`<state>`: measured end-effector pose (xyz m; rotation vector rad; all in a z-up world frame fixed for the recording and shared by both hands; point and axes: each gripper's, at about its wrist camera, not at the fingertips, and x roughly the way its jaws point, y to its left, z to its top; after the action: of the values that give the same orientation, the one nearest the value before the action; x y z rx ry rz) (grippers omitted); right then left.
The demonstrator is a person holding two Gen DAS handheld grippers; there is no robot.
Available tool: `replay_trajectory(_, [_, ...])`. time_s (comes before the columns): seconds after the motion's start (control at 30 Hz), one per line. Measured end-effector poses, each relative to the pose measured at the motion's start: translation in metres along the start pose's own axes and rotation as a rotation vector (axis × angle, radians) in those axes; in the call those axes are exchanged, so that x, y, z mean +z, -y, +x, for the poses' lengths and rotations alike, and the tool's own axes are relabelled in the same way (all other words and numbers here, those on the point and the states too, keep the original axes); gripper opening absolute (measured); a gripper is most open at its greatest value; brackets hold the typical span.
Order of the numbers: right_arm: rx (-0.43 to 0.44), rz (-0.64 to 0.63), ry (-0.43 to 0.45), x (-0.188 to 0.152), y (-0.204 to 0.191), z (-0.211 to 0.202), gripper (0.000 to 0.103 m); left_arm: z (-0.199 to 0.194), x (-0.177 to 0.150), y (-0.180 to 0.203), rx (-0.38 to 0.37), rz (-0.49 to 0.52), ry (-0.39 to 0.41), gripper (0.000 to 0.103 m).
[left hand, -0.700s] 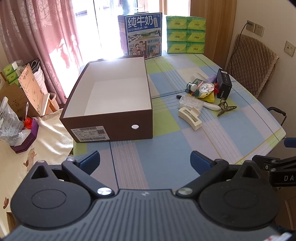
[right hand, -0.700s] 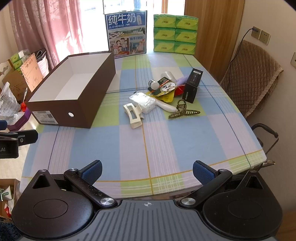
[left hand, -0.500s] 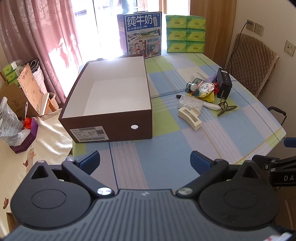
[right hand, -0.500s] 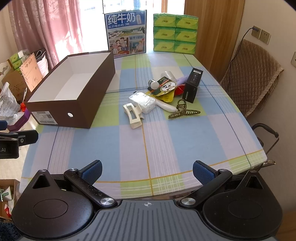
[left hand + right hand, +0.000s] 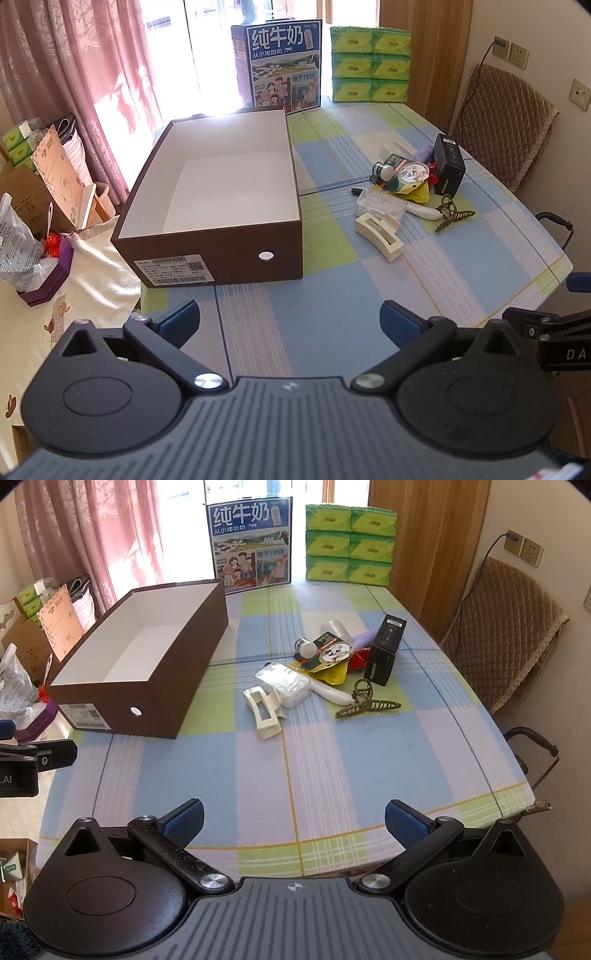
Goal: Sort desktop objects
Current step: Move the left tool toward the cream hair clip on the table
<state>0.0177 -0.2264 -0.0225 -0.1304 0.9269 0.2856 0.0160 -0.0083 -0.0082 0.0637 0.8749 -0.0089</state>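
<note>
An empty brown box (image 5: 221, 206) (image 5: 147, 657) with a white inside stands on the left of the checked tablecloth. To its right lies a heap of small things: a cream hair claw (image 5: 378, 236) (image 5: 263, 710), a clear plastic case (image 5: 284, 682), a white handle-shaped thing (image 5: 334, 695), an olive hair claw (image 5: 451, 214) (image 5: 365, 701), a black carton (image 5: 448, 169) (image 5: 386, 649), a green and yellow pouch (image 5: 330, 657). My left gripper (image 5: 290, 323) and my right gripper (image 5: 293, 821) both hang open over the near edge, holding nothing.
A blue milk carton box (image 5: 253, 541) and stacked green tissue packs (image 5: 349, 542) stand at the far end. A quilted chair (image 5: 506, 642) is on the right. Cardboard boxes and bags (image 5: 40, 199) crowd the floor on the left.
</note>
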Motion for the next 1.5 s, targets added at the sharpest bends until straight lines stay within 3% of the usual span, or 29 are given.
replay_trajectory(0.63, [0.061,-0.012,-0.015,0.029,0.028,0.029,0.101,0.033,0.028,0.025,-0.029,0.010,-0.036,0.102])
replay_trajectory(1.0, [0.186,0.027,-0.056,0.050,0.069,0.050,0.101,0.063,0.049,0.060,-0.055,0.005,-0.048,0.102])
replay_trajectory(1.27, [0.203,0.000,-0.050,0.067,0.093,0.060,0.101,0.084,0.066,0.085,-0.059,0.003,-0.056,0.102])
replay_trajectory(1.5, [0.267,-0.022,0.020,0.079,0.116,0.066,0.101,0.099,0.076,0.106,-0.064,-0.013,-0.057,0.102])
